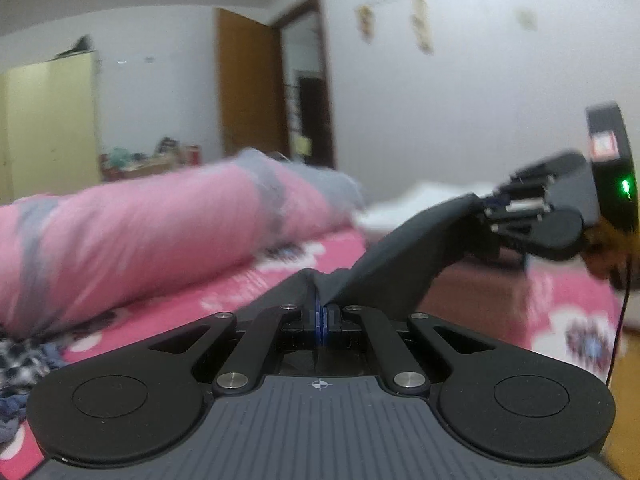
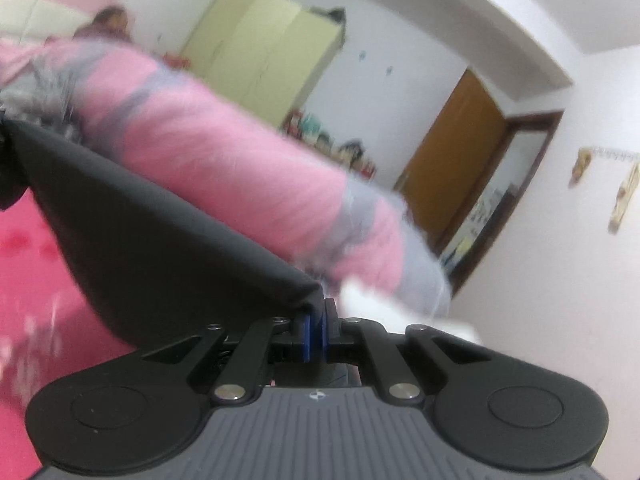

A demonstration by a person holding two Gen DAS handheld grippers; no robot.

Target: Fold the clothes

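A dark grey garment (image 1: 396, 256) hangs stretched in the air between my two grippers, above a bed with a pink flowered sheet (image 1: 560, 304). My left gripper (image 1: 320, 312) is shut on one edge of it. My right gripper (image 2: 316, 320) is shut on another edge of the same garment (image 2: 160, 240). In the left wrist view my right gripper (image 1: 486, 208) shows at the right, pinching the far end of the cloth. The lower part of the garment is hidden behind the gripper bodies.
A rolled pink and grey fleece blanket (image 1: 140, 232) lies across the bed behind the garment. A checked cloth pile (image 1: 20, 368) sits at the left. White folded fabric (image 1: 420, 200) lies further back. A yellow wardrobe (image 1: 52, 120) and a brown door (image 1: 248, 84) stand by the wall.
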